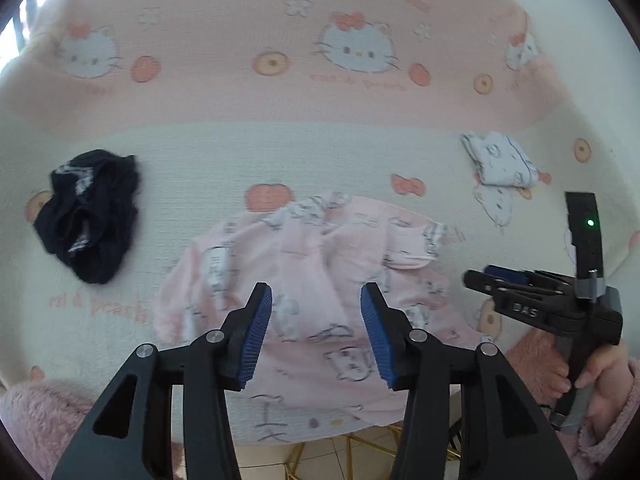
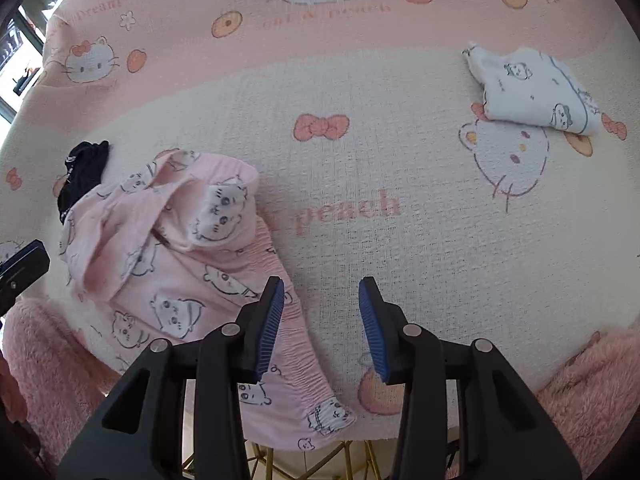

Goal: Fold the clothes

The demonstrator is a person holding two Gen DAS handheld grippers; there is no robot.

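A pink garment with cartoon prints point(image 1: 304, 280) lies crumpled at the near edge of the table; it also shows in the right wrist view point(image 2: 172, 264), with its elastic waistband hanging over the edge. My left gripper point(image 1: 316, 308) is open and empty, hovering over the garment. My right gripper point(image 2: 321, 312) is open and empty, just right of the waistband; it also shows from the side in the left wrist view point(image 1: 492, 280).
A crumpled dark garment point(image 1: 90, 212) lies at the left, also partly seen in the right wrist view point(image 2: 82, 172). A folded white garment point(image 2: 532, 88) lies at the far right, also in the left wrist view point(image 1: 500, 160). A pink-and-cream cat-print cloth point(image 2: 400, 160) covers the table. Gold table legs point(image 1: 352, 448) show below.
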